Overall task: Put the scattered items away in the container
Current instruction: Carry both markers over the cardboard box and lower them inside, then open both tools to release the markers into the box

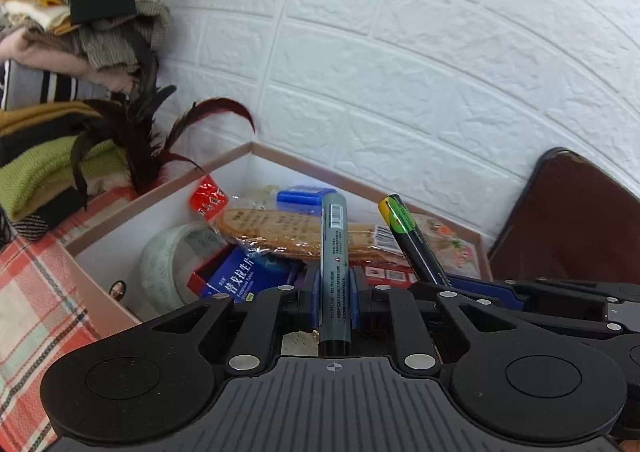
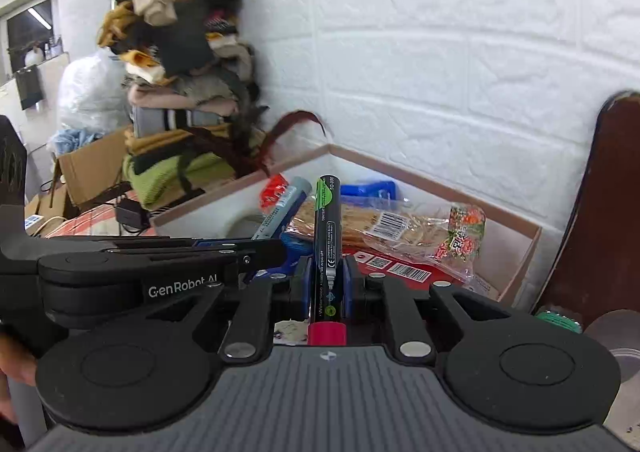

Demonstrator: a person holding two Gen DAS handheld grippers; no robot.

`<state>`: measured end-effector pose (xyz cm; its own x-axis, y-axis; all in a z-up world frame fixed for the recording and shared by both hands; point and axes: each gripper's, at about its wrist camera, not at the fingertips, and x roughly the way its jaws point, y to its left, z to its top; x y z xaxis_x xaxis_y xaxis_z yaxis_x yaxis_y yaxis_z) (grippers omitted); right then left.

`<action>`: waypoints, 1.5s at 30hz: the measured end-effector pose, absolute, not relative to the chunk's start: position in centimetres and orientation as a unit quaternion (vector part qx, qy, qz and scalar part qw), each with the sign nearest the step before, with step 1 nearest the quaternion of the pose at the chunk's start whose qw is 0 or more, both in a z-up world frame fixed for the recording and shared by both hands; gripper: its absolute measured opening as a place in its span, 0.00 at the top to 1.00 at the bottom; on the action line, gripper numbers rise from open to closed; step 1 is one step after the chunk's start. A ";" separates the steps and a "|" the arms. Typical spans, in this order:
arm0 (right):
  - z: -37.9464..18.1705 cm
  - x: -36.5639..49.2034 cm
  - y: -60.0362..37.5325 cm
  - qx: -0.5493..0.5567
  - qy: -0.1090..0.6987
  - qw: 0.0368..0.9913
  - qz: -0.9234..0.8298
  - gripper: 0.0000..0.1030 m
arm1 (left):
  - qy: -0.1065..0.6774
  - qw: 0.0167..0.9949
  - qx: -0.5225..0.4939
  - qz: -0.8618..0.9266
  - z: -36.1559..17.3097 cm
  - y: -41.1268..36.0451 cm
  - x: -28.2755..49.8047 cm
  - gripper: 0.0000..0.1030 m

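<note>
Standing against white brick wall [image 1: 400, 52]: box [image 1: 280, 156] on plaid cloth [image 1: 32, 292].

i counted two markers above the cardboard box [image 1: 160, 192]: one grey marker [image 1: 335, 252] and one black-and-green marker [image 2: 329, 236]. two grippers were in view, the left gripper [image 1: 335, 288] and the right gripper [image 2: 328, 284], each clamped on one marker. inside the box i made out one bagged pair of insoles [image 1: 280, 230], one blue carton [image 1: 244, 276], one small blue case [image 1: 300, 198] at the back corner, one red packet [image 1: 208, 198] and one pale round bowl [image 1: 172, 260]. left of the box stood one clothes pile [image 2: 180, 52], and one feather duster [image 1: 140, 140] leaned beside the box.
</note>
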<state>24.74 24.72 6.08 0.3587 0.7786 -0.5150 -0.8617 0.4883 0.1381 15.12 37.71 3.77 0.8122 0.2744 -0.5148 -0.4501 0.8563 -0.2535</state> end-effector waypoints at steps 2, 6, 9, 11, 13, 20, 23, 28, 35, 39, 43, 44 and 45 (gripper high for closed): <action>5.6 25.3 25.3 -0.079 0.271 0.819 0.500 0.83 | 0.240 0.931 -0.189 0.199 3.4 38.1 15.2 0.90; 4.8 25.7 26.2 -0.088 0.273 0.815 0.504 0.82 | 0.244 0.926 -0.197 0.209 2.6 38.8 15.4 0.90; 4.2 25.7 26.7 -0.086 0.279 0.812 0.506 0.81 | 0.248 0.922 -0.203 0.217 2.1 39.4 15.5 0.86; 3.9 25.9 26.9 -0.087 0.286 0.807 0.510 0.79 | 0.250 0.920 -0.206 0.223 1.7 39.7 15.6 0.56; 3.9 25.9 26.6 -0.083 0.277 0.814 0.503 0.65 | 0.245 0.920 -0.202 0.232 1.8 39.7 15.2 0.39; 3.8 25.9 25.3 -0.088 0.275 0.821 0.493 0.43 | 0.235 0.919 -0.182 0.260 1.9 39.4 14.2 0.24; 3.7 25.8 25.1 -0.087 0.282 0.819 0.492 0.43 | 0.238 0.918 -0.184 0.258 1.9 39.2 14.1 0.23; 4.0 25.6 24.7 -0.086 0.286 0.817 0.493 0.40 | 0.241 0.917 -0.192 0.252 2.2 39.0 13.6 0.23; 5.8 24.9 22.5 -0.083 0.277 0.819 0.495 0.31 | 0.251 0.916 -0.202 0.241 3.6 37.3 12.8 0.20; 7.0 24.4 20.3 -0.078 0.274 0.820 0.496 0.30 | 0.247 0.922 -0.192 0.227 4.9 35.3 12.3 0.20; 8.0 23.7 17.9 -0.074 0.267 0.826 0.491 0.30 | 0.247 0.930 -0.174 0.211 6.0 33.1 12.1 0.20; 8.3 23.5 17.3 -0.075 0.266 0.828 0.489 0.30 | 0.247 0.931 -0.170 0.207 6.2 32.5 12.1 0.20; 8.4 23.3 16.6 -0.073 0.264 0.829 0.488 0.30 | 0.247 0.933 -0.166 0.202 6.4 31.9 12.0 0.20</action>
